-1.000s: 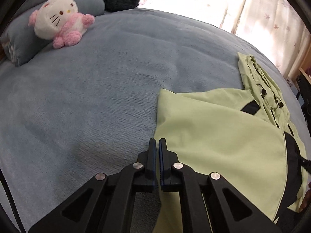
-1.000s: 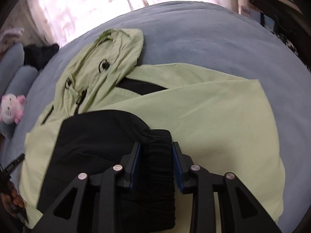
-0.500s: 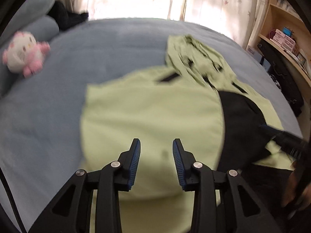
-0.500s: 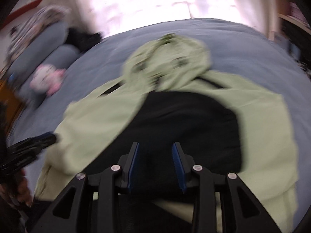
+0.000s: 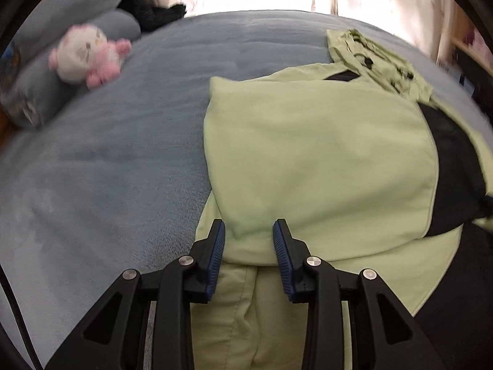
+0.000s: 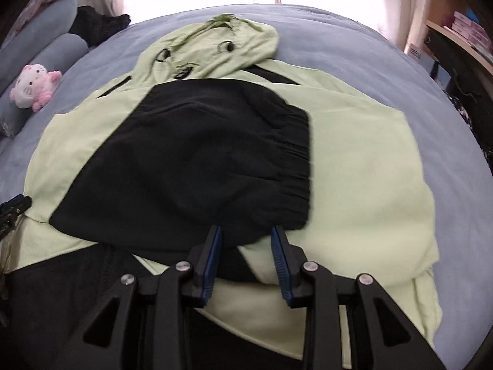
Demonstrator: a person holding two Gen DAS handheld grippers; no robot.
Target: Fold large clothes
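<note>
A light green hooded jacket [image 6: 369,160] lies on the blue bed, its sides folded in, with a black sleeve [image 6: 200,160] laid across the middle and the hood [image 6: 215,46] at the far end. It also shows in the left wrist view [image 5: 317,160]. My left gripper [image 5: 249,231] is open and empty, just above the near corner of the folded green panel. My right gripper [image 6: 246,234] is open and empty, over the near edge of the black sleeve. The left gripper's tip [image 6: 15,206] shows at the left edge of the right wrist view.
The blue bedspread [image 5: 107,169] spreads to the left. A pink and white plush toy [image 5: 89,55] leans on grey pillows [image 5: 77,6] at the far left, beside a dark garment [image 6: 98,24]. Curtains hang behind. A shelf [image 6: 462,37] stands at the right.
Both grippers opened: the left was shut at the green panel's edge, the right let go of the black sleeve cuff. Both drew back toward the jacket's near end.
</note>
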